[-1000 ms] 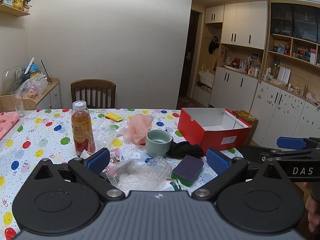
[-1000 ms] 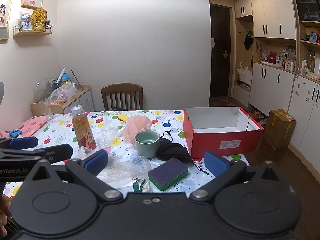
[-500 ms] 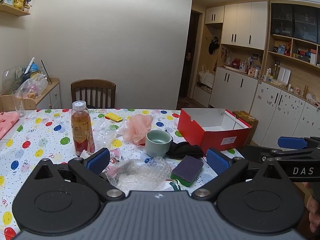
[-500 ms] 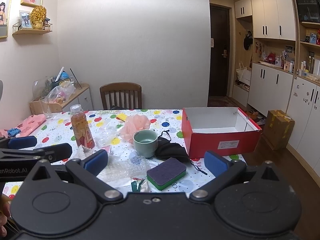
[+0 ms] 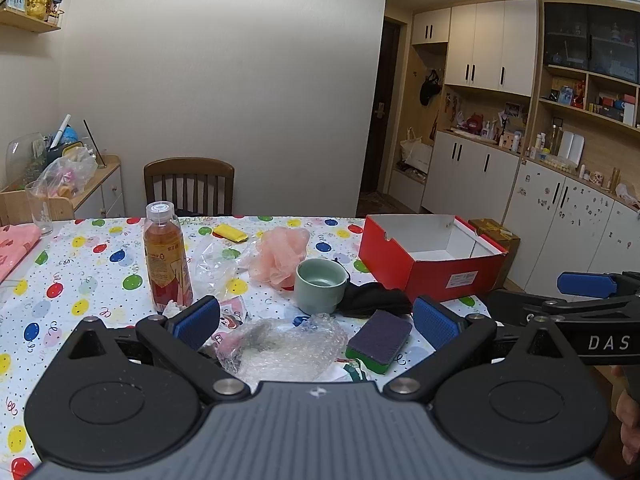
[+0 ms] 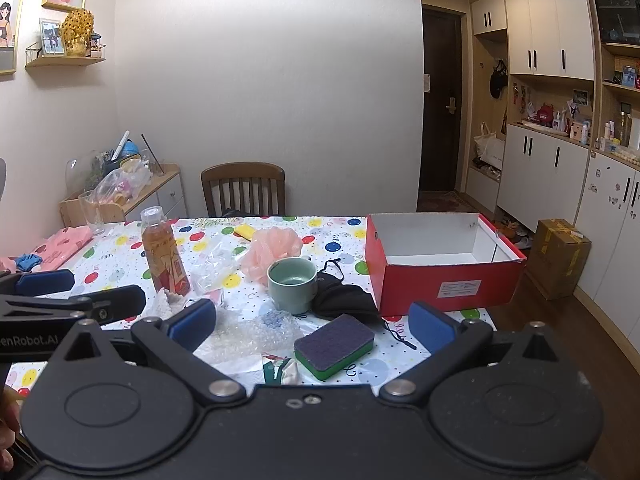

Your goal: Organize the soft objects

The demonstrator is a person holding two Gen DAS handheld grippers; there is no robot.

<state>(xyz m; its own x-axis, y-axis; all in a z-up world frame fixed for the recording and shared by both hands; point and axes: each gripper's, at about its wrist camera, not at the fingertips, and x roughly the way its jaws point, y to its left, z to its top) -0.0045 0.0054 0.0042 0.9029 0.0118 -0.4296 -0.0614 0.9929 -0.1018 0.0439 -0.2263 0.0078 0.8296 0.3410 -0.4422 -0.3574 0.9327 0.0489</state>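
Note:
A purple-and-green sponge [image 5: 379, 341] [image 6: 334, 345] lies near the table's front edge. A black face mask [image 5: 374, 299] [image 6: 345, 299] lies behind it, beside a green cup [image 5: 320, 285] [image 6: 293, 283]. A pink bath pouf [image 5: 280, 256] [image 6: 272, 250] sits further back, with a yellow sponge [image 5: 229, 233] [image 6: 245, 231] behind it. Bubble wrap [image 5: 286, 346] [image 6: 244, 338] lies at the front. An open, empty red box [image 5: 434, 276] [image 6: 444, 286] stands at the right. My left gripper [image 5: 316, 322] and right gripper [image 6: 312, 324] are open and empty, held above the front edge.
A drink bottle [image 5: 166, 258] [image 6: 164, 258] stands left of centre, with a clear plastic bag [image 5: 216, 262] beside it. A glass [image 5: 39, 206] and pink cloth [image 5: 14, 244] are at the far left. A wooden chair [image 5: 189, 186] stands behind the table. A cardboard box [image 6: 560, 258] sits on the floor.
The right wrist view has shifted slightly, so the table objects sit a little further left in it. The left view is unchanged. Both grippers stay open.

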